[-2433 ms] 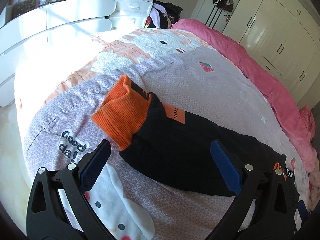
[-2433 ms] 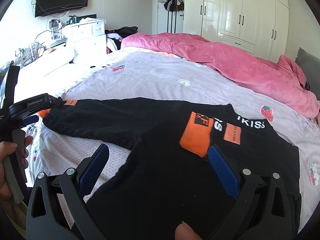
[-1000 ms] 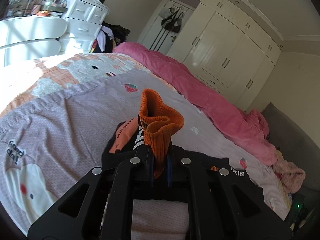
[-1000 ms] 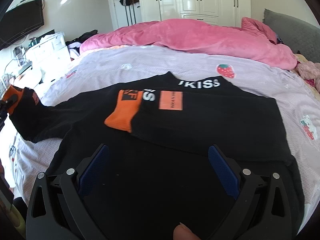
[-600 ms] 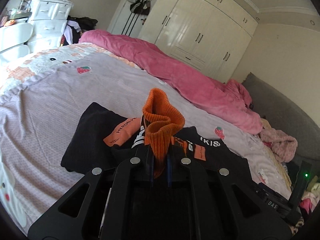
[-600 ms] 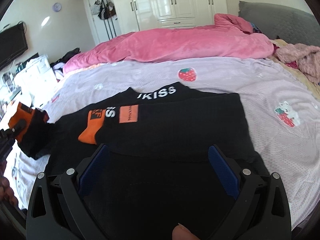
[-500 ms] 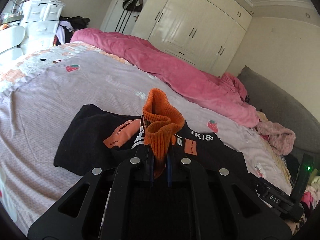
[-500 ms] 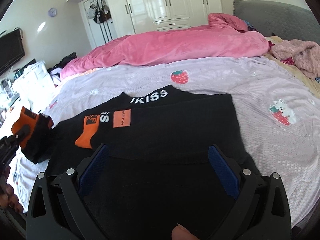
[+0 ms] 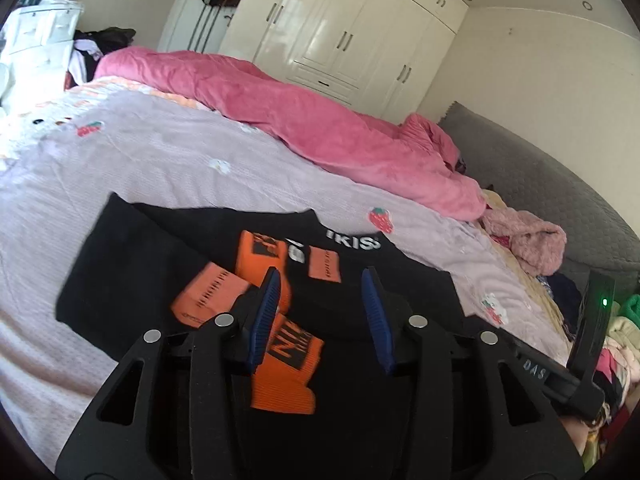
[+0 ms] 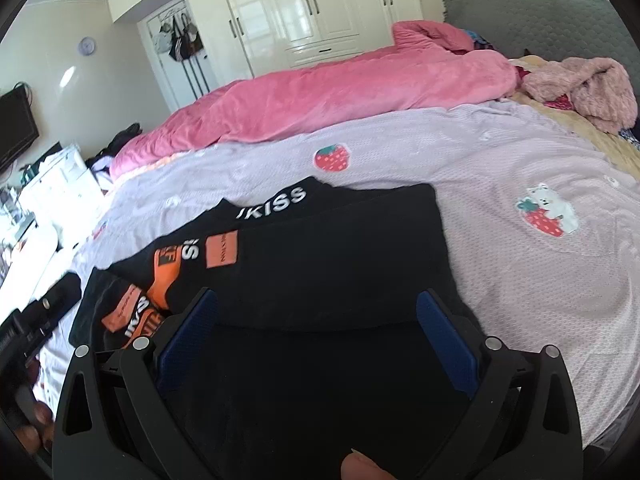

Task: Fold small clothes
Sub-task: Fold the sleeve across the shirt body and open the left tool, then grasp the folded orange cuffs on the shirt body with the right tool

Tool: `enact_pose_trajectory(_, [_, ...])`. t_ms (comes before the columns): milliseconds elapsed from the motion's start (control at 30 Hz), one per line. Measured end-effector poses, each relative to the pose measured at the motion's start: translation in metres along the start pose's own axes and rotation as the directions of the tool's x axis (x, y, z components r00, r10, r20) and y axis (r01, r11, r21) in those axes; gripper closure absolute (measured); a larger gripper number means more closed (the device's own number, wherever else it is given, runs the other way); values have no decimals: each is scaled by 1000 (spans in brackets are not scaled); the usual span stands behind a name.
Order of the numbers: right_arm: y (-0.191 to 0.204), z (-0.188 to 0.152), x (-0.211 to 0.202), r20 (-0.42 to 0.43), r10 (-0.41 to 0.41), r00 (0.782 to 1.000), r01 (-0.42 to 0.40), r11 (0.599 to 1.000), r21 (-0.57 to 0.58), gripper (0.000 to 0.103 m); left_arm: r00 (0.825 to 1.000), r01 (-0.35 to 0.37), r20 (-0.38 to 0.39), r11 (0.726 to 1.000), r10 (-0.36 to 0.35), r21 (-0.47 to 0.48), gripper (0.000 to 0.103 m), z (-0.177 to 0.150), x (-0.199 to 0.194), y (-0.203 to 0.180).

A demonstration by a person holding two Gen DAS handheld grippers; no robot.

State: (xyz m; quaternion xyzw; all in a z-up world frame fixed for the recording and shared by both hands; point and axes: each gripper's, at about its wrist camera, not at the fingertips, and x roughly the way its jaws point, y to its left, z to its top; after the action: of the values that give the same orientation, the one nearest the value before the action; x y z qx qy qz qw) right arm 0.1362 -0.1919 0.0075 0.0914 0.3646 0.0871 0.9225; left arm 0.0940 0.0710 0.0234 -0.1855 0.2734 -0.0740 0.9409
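Observation:
A small black sweater (image 10: 340,256) with orange cuffs and white "KISS" lettering lies flat on the lilac bedspread (image 10: 520,152); it also shows in the left wrist view (image 9: 132,256). Both sleeves are folded across the chest. The sleeve's orange cuff (image 9: 288,372) lies on the sweater, below my left gripper (image 9: 320,304), which is open and empty. My right gripper (image 10: 316,320) is open and empty over the sweater's lower part. The left gripper's body shows at the left edge of the right wrist view (image 10: 44,312).
A pink blanket (image 10: 320,96) lies bunched along the far side of the bed. A fluffy pink garment (image 10: 584,84) sits near the grey headboard (image 10: 560,12). White wardrobes (image 9: 352,36) stand behind. White drawers (image 9: 36,36) are at far left.
My left gripper carried the orange cuff across the sweater, opened and let it go; the sleeve now lies folded on the chest. The right gripper stayed open.

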Motion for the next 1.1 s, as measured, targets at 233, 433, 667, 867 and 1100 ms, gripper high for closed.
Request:
enact_pose_trajectory(233, [61, -24, 21, -111, 151, 982, -159, 985, -67, 4, 979, -201, 38, 979, 202, -33, 41, 18, -13, 46])
enact_pose_trajectory(433, [100, -37, 39, -162, 178, 971, -199, 973, -121, 5, 944, -317, 85, 948, 318, -23, 23, 27, -25, 67])
enact_pose_trajectory(667, [107, -45, 71, -251, 228, 941, -246, 968, -44, 10, 930, -355, 93, 934, 357, -35, 12, 28, -27, 84])
enact_pose_trajectory(867, [117, -45, 81, -246, 254, 935, -273, 961, -43, 37, 928, -357, 88, 932, 362, -65, 11, 28, -27, 96])
enact_pose_trajectory(1100, [130, -43, 76, -207, 304, 930, -324, 943, -72, 95, 932, -350, 61, 930, 358, -112, 10, 29, -24, 113])
